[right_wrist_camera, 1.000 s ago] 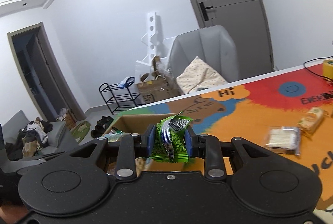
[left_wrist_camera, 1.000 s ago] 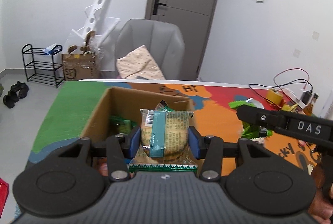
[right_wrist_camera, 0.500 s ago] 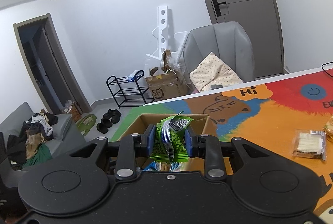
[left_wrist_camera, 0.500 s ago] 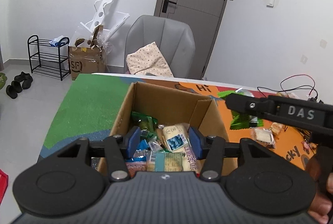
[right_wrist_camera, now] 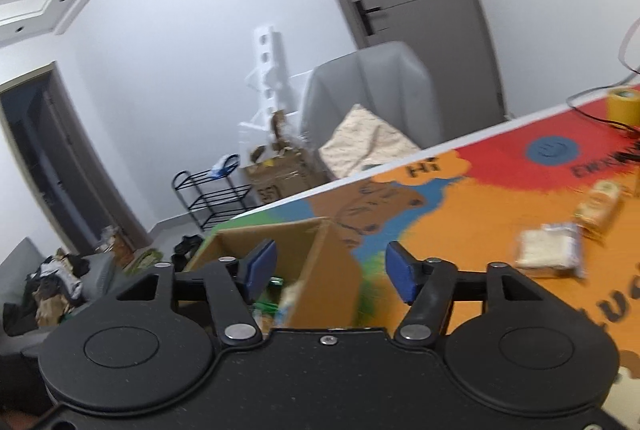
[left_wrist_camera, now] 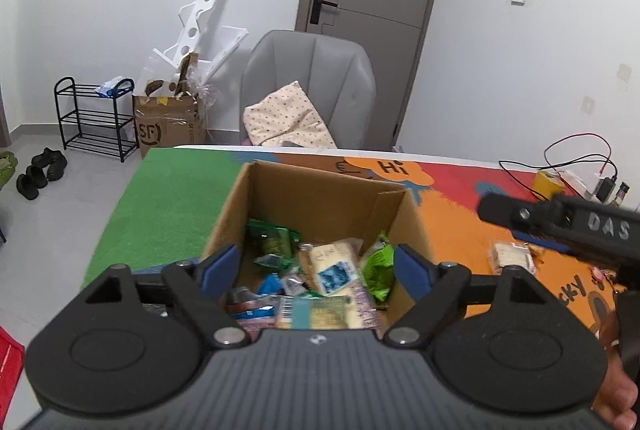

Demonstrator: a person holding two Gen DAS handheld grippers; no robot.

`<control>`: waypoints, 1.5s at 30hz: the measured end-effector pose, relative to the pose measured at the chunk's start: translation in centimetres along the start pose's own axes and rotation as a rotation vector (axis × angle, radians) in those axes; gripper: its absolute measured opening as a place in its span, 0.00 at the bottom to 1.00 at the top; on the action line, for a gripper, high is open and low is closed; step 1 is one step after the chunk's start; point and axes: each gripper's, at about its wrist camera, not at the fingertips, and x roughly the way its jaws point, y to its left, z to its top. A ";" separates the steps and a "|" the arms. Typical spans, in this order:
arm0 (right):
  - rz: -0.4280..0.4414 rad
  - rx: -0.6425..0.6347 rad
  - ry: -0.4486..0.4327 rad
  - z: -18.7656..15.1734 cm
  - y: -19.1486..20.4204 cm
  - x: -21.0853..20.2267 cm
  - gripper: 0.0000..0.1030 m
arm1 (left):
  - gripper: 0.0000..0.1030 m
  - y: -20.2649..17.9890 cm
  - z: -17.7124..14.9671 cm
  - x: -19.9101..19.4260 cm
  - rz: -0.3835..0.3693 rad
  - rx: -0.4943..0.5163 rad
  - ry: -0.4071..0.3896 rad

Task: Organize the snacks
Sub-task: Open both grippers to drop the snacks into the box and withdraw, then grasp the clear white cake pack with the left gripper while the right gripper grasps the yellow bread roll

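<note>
Left wrist view: my left gripper hangs over the near edge of the box, its jaws opening with nothing pinched between the blue pads. Inside the box I see a heap of snacks: green packets at the back, a pale packet with a blue label in the middle, a biscuit pack nearest me. Right of the box, on the mat, lies a clear-wrapped cracker pack, partly behind my right gripper.

Right wrist view, blurred: my right gripper has its jaws opening and bare above the box's right wall. The cracker pack and a biscuit roll lie on the mat, well right of the box
</note>
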 end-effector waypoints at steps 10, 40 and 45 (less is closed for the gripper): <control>-0.105 0.067 -0.049 -0.4 -5.3 -4.3 0.81 | 0.88 -4.7 -0.5 0.5 -0.090 0.039 0.026; -0.180 0.218 -0.030 -1.3 -17.7 -5.5 0.85 | 0.89 -16.9 -1.8 4.6 -0.206 0.127 0.084; -0.179 0.236 -0.019 -0.9 -19.3 -4.1 0.83 | 0.89 -18.1 -1.6 6.7 -0.215 0.116 0.099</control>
